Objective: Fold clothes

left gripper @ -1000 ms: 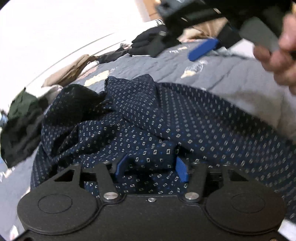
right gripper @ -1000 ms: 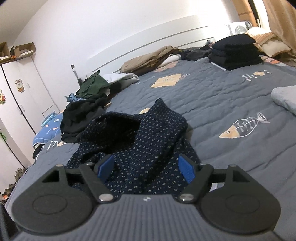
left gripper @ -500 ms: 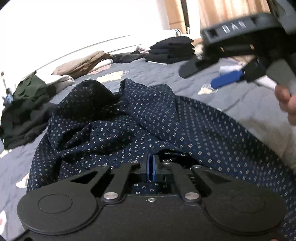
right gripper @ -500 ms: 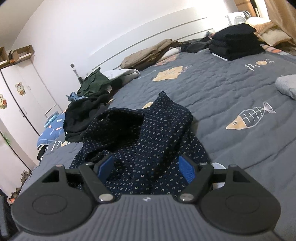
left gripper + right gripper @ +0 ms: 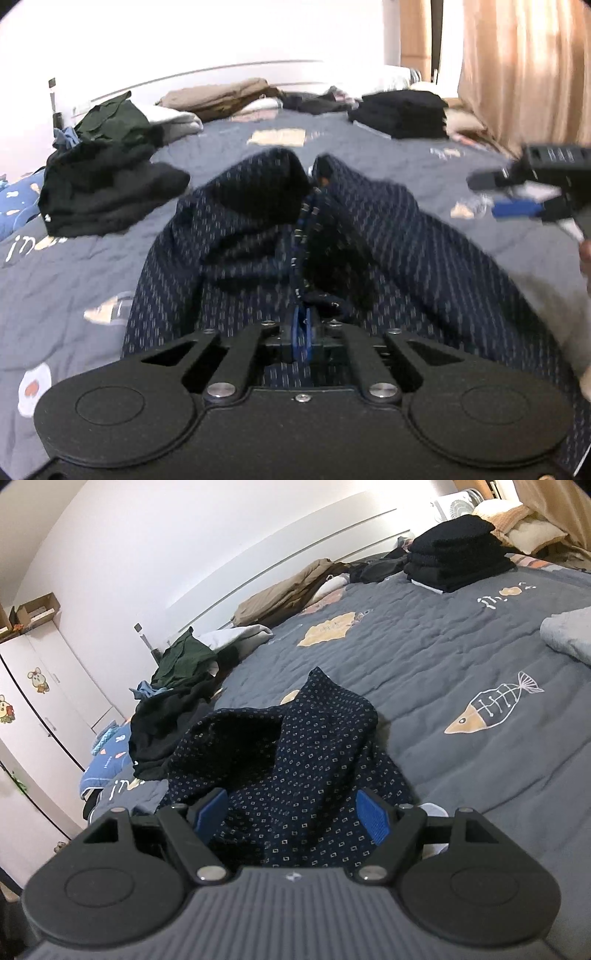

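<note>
A navy shirt with small white squares (image 5: 406,236) lies crumpled on the grey bedspread (image 5: 74,273). My left gripper (image 5: 300,334) is shut on an edge of the shirt and holds it up, so the cloth drapes away from the blue pads. The shirt also shows in the right wrist view (image 5: 295,760). My right gripper (image 5: 291,816) is open, its blue pads (image 5: 373,819) either side of the cloth without pinching it. The right gripper also shows in the left wrist view (image 5: 532,195) at the right edge, above the shirt.
A heap of black and green clothes (image 5: 166,709) lies at the left. A folded black stack (image 5: 454,561) sits far right near pillows. Tan clothes (image 5: 291,594) lie by the headboard. A folded grey item (image 5: 569,635) sits at the right edge.
My left gripper closed on the shirt's edge and lifted it, so the cloth now hangs in two folds. My right gripper stayed open and drifted slightly closer over the shirt.
</note>
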Motion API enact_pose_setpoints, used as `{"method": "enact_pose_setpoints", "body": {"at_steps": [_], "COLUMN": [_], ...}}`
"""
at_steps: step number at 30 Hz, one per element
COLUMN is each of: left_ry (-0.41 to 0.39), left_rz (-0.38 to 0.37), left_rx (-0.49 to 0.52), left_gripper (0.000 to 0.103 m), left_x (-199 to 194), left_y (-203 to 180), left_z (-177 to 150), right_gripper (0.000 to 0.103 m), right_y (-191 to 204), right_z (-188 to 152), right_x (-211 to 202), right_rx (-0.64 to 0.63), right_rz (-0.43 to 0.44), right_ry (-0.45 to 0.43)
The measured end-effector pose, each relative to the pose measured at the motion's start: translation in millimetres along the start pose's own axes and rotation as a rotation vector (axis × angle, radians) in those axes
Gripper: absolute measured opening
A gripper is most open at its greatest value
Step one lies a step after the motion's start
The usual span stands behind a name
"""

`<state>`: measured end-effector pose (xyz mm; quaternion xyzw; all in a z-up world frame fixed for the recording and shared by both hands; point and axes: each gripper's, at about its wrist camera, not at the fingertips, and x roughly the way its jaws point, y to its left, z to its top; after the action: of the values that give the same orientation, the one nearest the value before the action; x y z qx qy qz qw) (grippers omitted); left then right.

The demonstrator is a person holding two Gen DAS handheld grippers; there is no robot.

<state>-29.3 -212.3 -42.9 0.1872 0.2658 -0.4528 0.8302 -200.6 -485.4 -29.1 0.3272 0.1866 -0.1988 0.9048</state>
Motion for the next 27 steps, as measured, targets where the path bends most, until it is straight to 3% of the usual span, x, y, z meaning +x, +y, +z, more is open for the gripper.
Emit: {"method": "enact_pose_setpoints", "body": {"at_steps": [1, 2, 3, 9, 14, 20, 23, 27], "left_ry": [0.012, 0.012, -0.002, -0.067, -0.085, -0.116, -0.106, -0.148], "left_rz": [0.004, 0.013, 0.019, -0.067, -0.093, 0.039, 0.071, 0.107], "left_rx": [0.016, 0.043, 0.076, 0.133, 0.228, 0.440, 0.468, 0.489], "left_gripper": [0.032, 0.059, 0.075, 0.076, 0.076, 0.074, 0.063, 0.057], "left_x": [-0.7, -1.3, -2.9, -10.0, -4.6, 19.2, 28.5, 31.7], "left_y": [-4.2, -9.2, -14.2, -32.3, -67.9, -107.4, -107.8, -108.7], "left_z": [-4.2, -6.7, -7.7, -7.7, -17.3, -34.7, -41.9, -44.6], "right_gripper": [0.077, 0.077, 0.077, 0.077, 0.077, 0.077, 0.077, 0.077], "right_y": [0.8, 1.5, 2.1, 1.3, -2.9, -2.7, -1.1, 0.8], "right_z": [-0.8, -1.5, -2.1, -1.3, 0.6, 0.9, 1.3, 0.6], "right_x": [0.4, 0.8, 1.3, 0.5, 0.8, -0.6, -3.2, -5.9], "right_rx": [-0.005, -0.009, -0.011, -0.003, 0.019, 0.008, -0.007, -0.024], "right_rz": [-0.001, -0.002, -0.003, -0.002, -0.011, -0.006, 0.012, 0.023], "right_ry": [0.004, 0.007, 0.011, 0.012, 0.013, 0.027, 0.041, 0.047]}}
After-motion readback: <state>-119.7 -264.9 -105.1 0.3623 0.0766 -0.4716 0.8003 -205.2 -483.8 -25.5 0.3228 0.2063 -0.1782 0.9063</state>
